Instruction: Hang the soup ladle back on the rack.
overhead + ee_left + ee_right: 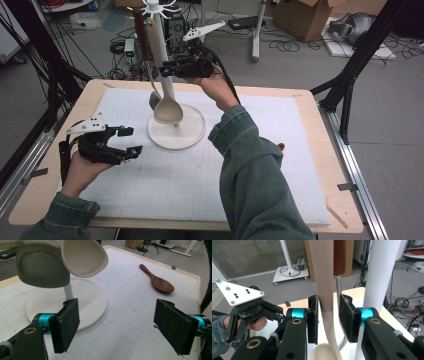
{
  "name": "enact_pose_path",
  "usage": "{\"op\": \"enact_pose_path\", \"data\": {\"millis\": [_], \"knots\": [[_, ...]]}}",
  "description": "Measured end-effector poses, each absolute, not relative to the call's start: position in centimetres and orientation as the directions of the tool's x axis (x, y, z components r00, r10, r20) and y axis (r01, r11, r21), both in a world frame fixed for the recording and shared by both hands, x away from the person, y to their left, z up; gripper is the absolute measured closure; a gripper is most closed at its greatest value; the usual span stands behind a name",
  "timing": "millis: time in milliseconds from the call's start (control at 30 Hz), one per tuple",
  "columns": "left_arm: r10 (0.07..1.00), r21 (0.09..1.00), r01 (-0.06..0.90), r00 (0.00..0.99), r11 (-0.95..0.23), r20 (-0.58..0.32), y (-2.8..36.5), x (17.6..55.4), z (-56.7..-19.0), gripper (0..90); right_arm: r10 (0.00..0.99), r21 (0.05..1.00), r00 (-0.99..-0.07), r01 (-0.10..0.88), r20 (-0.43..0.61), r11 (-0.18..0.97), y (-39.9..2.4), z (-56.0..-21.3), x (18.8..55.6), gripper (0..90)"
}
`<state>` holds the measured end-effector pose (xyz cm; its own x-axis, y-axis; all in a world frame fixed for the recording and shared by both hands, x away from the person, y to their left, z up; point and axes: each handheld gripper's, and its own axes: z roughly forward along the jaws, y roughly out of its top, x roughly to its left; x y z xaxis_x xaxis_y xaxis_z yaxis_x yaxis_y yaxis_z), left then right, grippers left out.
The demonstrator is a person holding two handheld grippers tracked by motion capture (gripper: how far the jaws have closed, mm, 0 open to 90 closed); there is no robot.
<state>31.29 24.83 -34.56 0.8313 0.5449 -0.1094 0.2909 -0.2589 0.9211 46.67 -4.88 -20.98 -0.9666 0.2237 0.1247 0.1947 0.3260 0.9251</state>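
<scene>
The cream spoon [324, 285] looks like smooth, matt plastic, as does the grey spoon [41, 265] beside it. A third utensil has a polished wooden grip [339, 257] on a thin metal shank. The white stand [176, 131] is smooth and faintly glossy. A dark wooden spoon [157, 280] shines slightly. The mat [200, 180] is matt, gridded, on a pale wooden worktop [340, 200]. Gripper pads [65, 325] are black, rough foam-like rubber.
</scene>
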Motion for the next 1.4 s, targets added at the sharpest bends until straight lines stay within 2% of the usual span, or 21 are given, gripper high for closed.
{"op": "enact_pose_path", "data": {"millis": [533, 633, 833, 1100, 1400], "knots": [[0.538, 0.921, 0.288, 0.836, -0.263, -0.108, 24.8, 31.3, -34.6, 21.2, 0.243, 0.93, -0.962, 0.2, 0.126, 0.309, -6.7, -20.5, 46.2, 69.5], [0.538, 0.92, 0.293, 0.835, -0.262, -0.113, 24.7, 31.3, -34.7, 21.2, 0.239, 0.934, -0.964, 0.188, 0.117, 0.303, -7.2, -20.3, 46.0, 73.8], [0.538, 0.919, 0.296, 0.835, -0.261, -0.116, 24.7, 31.3, -34.7, 21.2, 0.217, 0.939, -0.97, 0.176, 0.113, 0.297, -8.2, -19.7, 45.8, 89.3], [0.541, 0.918, 0.298, 0.833, -0.262, -0.116, 25.0, 31.4, -34.7, 21.1, 0.209, 0.942, -0.973, 0.155, 0.094, 0.297, -9.1, -18.9, 45.7, 89.7], [0.55, 0.921, 0.295, 0.828, -0.255, -0.113, 25.3, 31.4, -34.6, 21.0, 0.232, 0.957, -0.97, 0.128, 0.067, 0.26, -10.2, -16.1, 45.7, 89.7]]}}
